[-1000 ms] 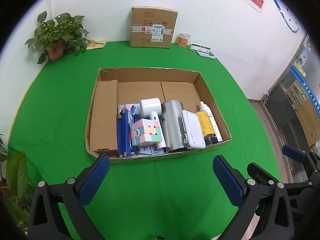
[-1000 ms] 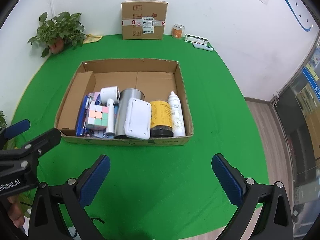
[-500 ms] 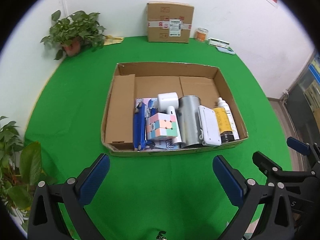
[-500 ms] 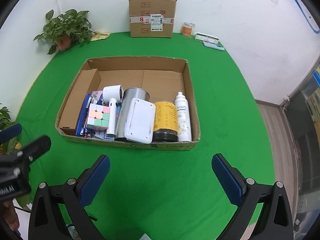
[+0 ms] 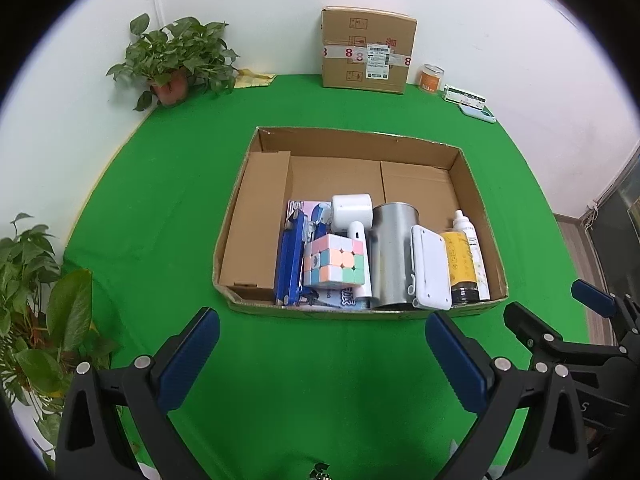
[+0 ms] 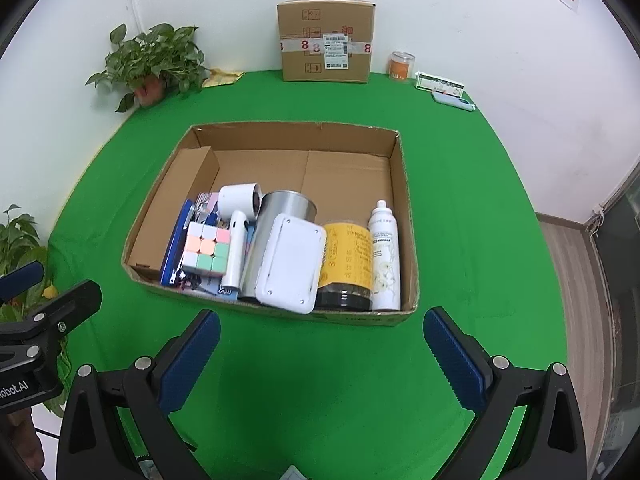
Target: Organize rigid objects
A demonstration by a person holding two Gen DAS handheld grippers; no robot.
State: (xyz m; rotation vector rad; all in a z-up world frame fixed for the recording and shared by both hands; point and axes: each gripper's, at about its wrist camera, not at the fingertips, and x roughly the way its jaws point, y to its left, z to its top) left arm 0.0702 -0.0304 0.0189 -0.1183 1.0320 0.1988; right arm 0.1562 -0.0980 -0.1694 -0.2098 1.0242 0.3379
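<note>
Nearer box [image 5: 476,216]; booklet [image 5: 344,300] perhaps buried.

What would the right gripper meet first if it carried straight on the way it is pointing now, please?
Probably the near wall of the open cardboard box, just in front of the white case. The right gripper is open and holds nothing; how high it rides over the green cloth is unclear.

The small words on the white bottle [image 6: 385,256] are too tiny to read. The cube [image 5: 334,261] hides the papers [image 5: 340,298] under it.
</note>
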